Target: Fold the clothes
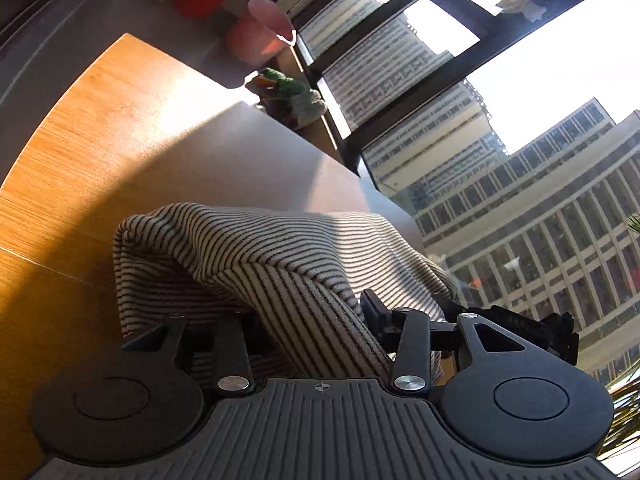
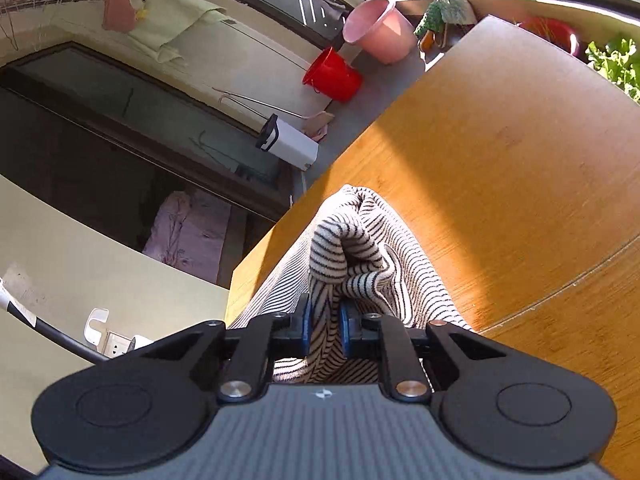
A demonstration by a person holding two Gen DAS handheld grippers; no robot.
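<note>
Nearest the right wrist camera, the right gripper has its blue pads pressed close together on a fold of the striped garment, a cream knit with thin dark stripes; the cloth runs straight through the narrow gap and bunches into a soft knot just beyond the tips. Nearest the left wrist camera, the left gripper is partly closed, with the same striped garment draped over and between its fingers; the fingertips are buried under fabric, so I cannot tell whether they truly pinch it. The garment lies on the wooden table, close to the near edge, with one side spilling toward the table's rim in the right view. It rises in a loose hump instead of lying flat, so its long axis is hard to read; it seems to stretch roughly across from one gripper to the other. To do this step well, both grips should probably be secure before lifting, then drawn apart evenly so the hump smooths out and an edge becomes straight. Farther off, the sunlit tabletop is bare. Beyond it sit a red bucket and a pink bucket on the floor, and tall buildings show through the window.
</note>
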